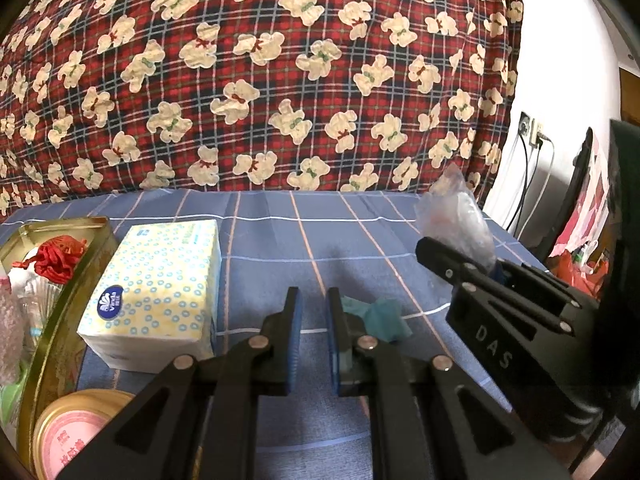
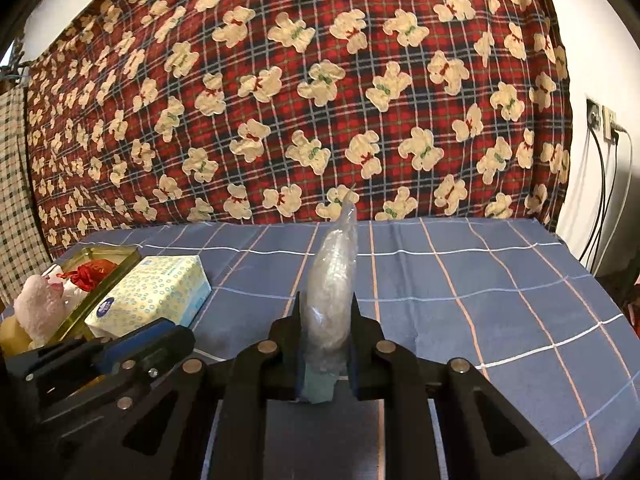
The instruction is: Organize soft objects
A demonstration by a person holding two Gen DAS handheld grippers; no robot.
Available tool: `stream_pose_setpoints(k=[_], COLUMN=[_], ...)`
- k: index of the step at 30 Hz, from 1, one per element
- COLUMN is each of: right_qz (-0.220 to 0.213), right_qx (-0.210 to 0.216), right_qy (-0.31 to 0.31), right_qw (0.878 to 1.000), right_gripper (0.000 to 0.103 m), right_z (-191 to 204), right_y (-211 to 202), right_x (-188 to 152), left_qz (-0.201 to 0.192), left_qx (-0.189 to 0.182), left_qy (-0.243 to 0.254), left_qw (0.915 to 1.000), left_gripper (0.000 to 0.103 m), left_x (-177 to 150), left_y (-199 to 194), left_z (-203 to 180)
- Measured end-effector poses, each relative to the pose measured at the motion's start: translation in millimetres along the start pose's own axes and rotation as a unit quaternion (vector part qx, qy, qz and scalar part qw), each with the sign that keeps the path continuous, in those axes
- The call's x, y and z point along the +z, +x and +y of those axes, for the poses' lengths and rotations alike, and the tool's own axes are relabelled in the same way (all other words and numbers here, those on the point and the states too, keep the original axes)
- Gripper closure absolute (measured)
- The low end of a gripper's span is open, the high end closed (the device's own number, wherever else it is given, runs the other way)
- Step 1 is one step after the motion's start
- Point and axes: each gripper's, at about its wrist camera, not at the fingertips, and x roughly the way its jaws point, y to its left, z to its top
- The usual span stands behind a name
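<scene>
Reading "Vinda" on the tissue pack (image 1: 160, 288); "DAS" marks the right gripper (image 1: 460, 256).

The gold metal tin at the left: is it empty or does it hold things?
It holds things: the gold metal tin contains a red cloth bundle.

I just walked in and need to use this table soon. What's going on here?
A person is tidying soft things with two handheld grippers. The right gripper is shut on a crumpled clear plastic bag, held above the blue checked cloth. The left gripper is shut and holds nothing. A tissue pack lies beside a gold tin holding soft items.
</scene>
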Motion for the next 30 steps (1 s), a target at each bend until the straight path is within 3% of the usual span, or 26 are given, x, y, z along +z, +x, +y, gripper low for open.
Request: stream_pose_setpoints(k=[12, 14, 30], right_qz=[-0.015, -0.019, -0.025], right_qx=[-0.005, -0.008, -0.001], right_qy=[0.005, 0.004, 0.018], right_qw=[1.0, 1.0, 1.0], right_gripper=[0.085, 0.085, 0.085], right_z=[0.9, 1.4, 1.5], right_y=[-6.4, -7.8, -24.2], right_x=[-1.2, -1.4, -2.8], left_qz=[-0.009, -0.008, -0.019], left_qx=[-0.003, -0.005, -0.059], left_qy=[-0.003, -0.005, -0.046], left_qw=[1.0, 0.9999, 0.997], left_gripper=[0.093, 0.098, 0.098], left_x=[-0.5, -0.5, -3.4], left_y=[-5.3, -5.7, -24.2], left_z=[3.2, 5.2, 25.6])
